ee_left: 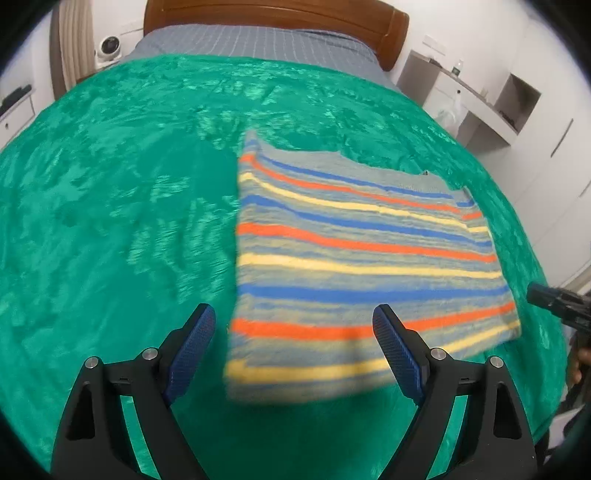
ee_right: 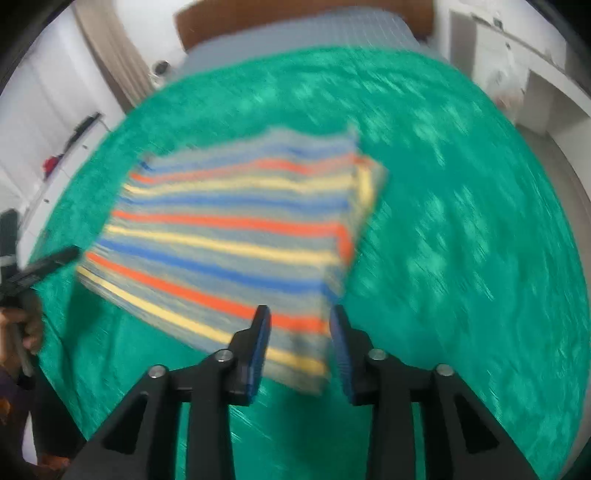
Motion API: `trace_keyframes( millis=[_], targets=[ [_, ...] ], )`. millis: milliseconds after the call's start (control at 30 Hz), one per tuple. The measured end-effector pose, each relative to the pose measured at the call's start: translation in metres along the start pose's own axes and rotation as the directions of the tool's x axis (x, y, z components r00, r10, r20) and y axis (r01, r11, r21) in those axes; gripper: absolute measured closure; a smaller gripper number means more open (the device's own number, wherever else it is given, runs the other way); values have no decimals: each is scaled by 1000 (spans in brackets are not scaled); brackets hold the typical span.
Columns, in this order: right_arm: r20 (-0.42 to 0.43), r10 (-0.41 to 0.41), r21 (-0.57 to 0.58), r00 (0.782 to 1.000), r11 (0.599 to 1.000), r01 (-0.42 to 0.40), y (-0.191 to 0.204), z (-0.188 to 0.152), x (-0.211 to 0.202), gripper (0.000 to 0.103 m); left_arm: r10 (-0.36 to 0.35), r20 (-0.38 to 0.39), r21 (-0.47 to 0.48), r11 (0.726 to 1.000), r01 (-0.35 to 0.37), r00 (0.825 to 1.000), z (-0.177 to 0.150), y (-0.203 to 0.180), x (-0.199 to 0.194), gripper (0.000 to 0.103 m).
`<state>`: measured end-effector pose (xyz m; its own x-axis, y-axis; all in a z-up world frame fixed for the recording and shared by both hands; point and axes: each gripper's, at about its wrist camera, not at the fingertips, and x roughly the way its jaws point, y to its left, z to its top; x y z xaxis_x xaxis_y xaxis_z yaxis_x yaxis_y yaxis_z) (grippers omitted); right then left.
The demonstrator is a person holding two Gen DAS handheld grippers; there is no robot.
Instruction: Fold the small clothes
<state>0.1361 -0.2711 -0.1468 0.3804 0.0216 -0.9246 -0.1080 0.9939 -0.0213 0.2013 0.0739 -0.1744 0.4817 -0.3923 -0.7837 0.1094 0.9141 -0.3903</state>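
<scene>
A small striped garment point(ee_left: 354, 258), grey with orange, yellow and blue bands, lies folded into a rough rectangle on the green blanket point(ee_left: 110, 203). My left gripper point(ee_left: 295, 314) is open and empty, hovering over the garment's near left corner. In the right wrist view the garment point(ee_right: 240, 236) is blurred by motion. My right gripper point(ee_right: 299, 314) is open with a narrower gap, empty, above the garment's near right corner. The right gripper's tip also shows at the right edge of the left wrist view point(ee_left: 557, 302), and the left gripper shows at the left edge of the right wrist view point(ee_right: 44, 266).
The blanket covers a bed with a grey checked sheet point(ee_left: 258, 44) and a wooden headboard point(ee_left: 273, 14). White shelves and cabinets point(ee_left: 498, 107) stand to the right. A white fan point(ee_left: 109, 48) and a drawer unit point(ee_left: 14, 110) stand to the left.
</scene>
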Motion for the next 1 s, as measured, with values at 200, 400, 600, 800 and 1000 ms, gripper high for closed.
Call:
trace_keyframes(
  millis=[200,400,600,800,1000],
  targets=[
    [1,-1,-54,1000,999,1,29,-6,55,54,91,-19,69,994,-89,996,-25,-8,33,15],
    [29,11,-5,1000,1000,-10,11,-31,66,54,69,-3,86,994,-69,998,-34,1,33,9],
    [45,2,4,999,1000,-2,8,-37,62,53,82,5,90,993,-82,997,-37,-1,34,7],
    [54,-11,46,998,999,8,0,-50,50,54,101,17,88,991,-102,995,-49,2,22,4],
    [58,-50,45,997,998,48,-2,-74,27,53,145,27,111,983,-147,989,-83,15,-5,4]
  ],
)
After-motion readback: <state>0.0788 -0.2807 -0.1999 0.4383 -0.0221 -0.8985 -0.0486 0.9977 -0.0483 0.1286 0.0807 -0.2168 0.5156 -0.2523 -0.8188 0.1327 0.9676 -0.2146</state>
